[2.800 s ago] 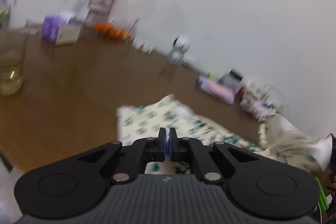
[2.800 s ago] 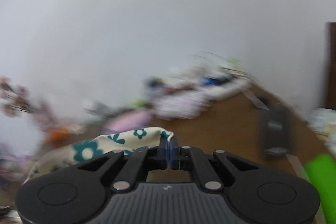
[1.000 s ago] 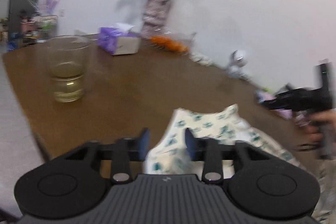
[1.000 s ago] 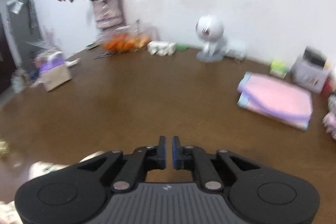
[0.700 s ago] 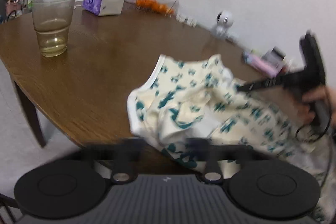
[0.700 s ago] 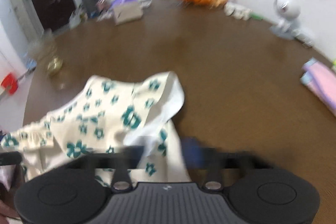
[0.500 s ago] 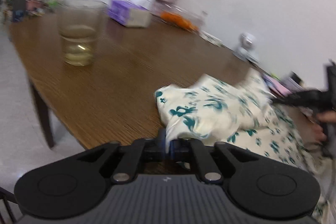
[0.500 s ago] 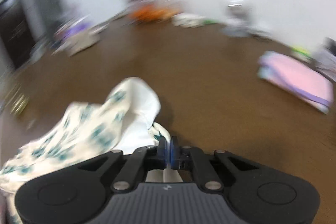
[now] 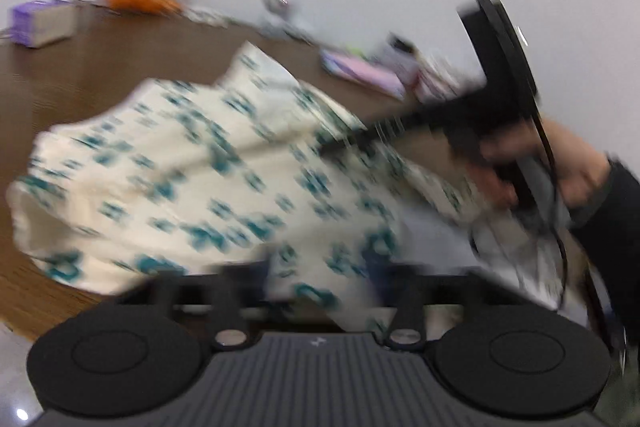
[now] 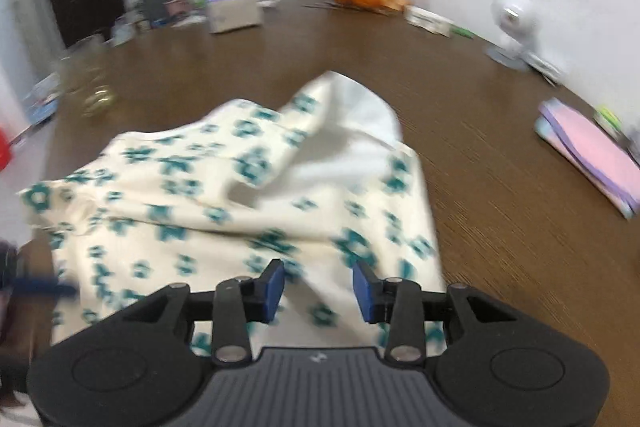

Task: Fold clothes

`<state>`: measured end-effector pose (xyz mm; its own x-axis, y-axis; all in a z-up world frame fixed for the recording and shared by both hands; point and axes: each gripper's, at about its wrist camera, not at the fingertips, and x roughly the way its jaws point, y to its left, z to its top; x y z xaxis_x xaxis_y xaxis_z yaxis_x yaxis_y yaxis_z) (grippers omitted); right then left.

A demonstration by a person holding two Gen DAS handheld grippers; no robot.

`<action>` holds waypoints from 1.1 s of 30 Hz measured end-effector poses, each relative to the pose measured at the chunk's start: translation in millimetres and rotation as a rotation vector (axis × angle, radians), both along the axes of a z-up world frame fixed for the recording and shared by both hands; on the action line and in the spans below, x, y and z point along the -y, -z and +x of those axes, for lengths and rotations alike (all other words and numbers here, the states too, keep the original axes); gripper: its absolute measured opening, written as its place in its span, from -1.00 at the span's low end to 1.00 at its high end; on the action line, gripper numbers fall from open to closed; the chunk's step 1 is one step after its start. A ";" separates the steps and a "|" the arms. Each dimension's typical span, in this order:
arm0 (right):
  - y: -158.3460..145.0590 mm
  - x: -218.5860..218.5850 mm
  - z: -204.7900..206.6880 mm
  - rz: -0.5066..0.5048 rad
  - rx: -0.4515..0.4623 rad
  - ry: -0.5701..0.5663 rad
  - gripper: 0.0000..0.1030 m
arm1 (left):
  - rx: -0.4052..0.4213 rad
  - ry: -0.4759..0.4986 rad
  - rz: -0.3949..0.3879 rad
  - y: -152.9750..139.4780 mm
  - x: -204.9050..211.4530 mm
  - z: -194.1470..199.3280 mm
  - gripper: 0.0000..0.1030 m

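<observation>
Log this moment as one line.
left tool: open | right tool: open | garment: crumpled on table, unfolded

The right claw (image 10: 318, 285) is built of black plastic, with a ribbed grey body, two round discs, silver screws and blue pads (image 10: 275, 285) on the fingers. The left claw (image 9: 320, 277) is made alike, though blurred. A dark sleeve (image 9: 616, 223) is worn, and a black cable (image 9: 560, 247) is seen.
</observation>
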<state>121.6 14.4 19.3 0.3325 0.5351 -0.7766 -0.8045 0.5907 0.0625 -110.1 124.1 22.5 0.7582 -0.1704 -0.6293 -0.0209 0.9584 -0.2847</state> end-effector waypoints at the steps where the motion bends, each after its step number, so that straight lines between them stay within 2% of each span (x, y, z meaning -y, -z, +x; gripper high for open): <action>1: 1.5 6.6 4.5 0.015 -0.009 0.020 -0.31 | -0.019 0.028 0.011 3.9 4.7 -2.3 -1.00; 5: -2.2 29.9 18.5 0.009 -0.002 0.106 -0.27 | -0.049 0.118 0.035 3.8 15.1 -31.2 -1.00; 7: -6.2 38.5 18.7 0.008 0.005 0.101 -0.21 | -0.047 0.152 0.000 1.1 9.7 -39.3 -1.00; 8: -8.0 41.8 17.1 -0.002 0.019 0.099 -0.12 | -0.043 0.163 -0.018 -0.2 7.8 -43.0 -0.98; 10: -11.5 45.3 14.5 -0.032 0.053 0.101 -0.10 | 0.000 0.149 -0.031 -3.2 6.2 -46.3 -0.82; 11: -14.4 48.3 8.9 -0.053 0.059 0.096 -0.10 | 0.021 0.143 -0.018 -5.7 5.5 -45.1 -0.52; 12: -17.9 50.6 0.9 -0.065 0.048 0.075 -0.10 | 0.042 0.134 -0.003 -8.4 4.4 -43.6 -0.08; 14: -23.3 58.5 -17.8 -0.051 -0.012 -0.016 -0.10 | 0.089 0.059 0.050 -15.1 -7.5 -37.1 0.20; 17: -22.3 65.3 -49.4 -0.041 -0.051 -0.125 -0.10 | 0.098 -0.119 0.116 -17.8 -40.2 -20.9 0.25; 20: -17.6 70.2 -68.5 0.004 -0.146 -0.126 -0.10 | 0.039 -0.273 0.161 -11.3 -80.2 -7.0 0.27; 23: -7.8 70.7 -81.6 0.114 -0.286 -0.115 -0.10 | 0.073 -0.285 0.079 -8.5 -109.7 -4.8 0.30; 25: 2.1 65.7 -85.0 0.159 -0.311 -0.050 -0.13 | 0.075 -0.294 0.017 -8.1 -123.6 -0.4 0.33; 26: 6.1 64.8 -85.5 0.189 -0.302 -0.016 -0.39 | 0.073 -0.297 -0.005 -8.0 -129.0 2.2 0.34; 27: 9.7 64.6 -85.6 0.223 -0.286 0.018 -0.80 | 0.075 -0.300 -0.013 -7.8 -132.6 3.6 0.34; 28: 13.4 64.4 -85.6 0.256 -0.270 0.051 -0.97 | 0.075 -0.312 -0.017 -7.3 -135.5 4.7 0.34; 33: 9.4 95.7 -93.8 0.292 -0.293 0.085 -1.00 | 0.057 -0.371 -0.113 -0.9 -155.2 9.0 0.44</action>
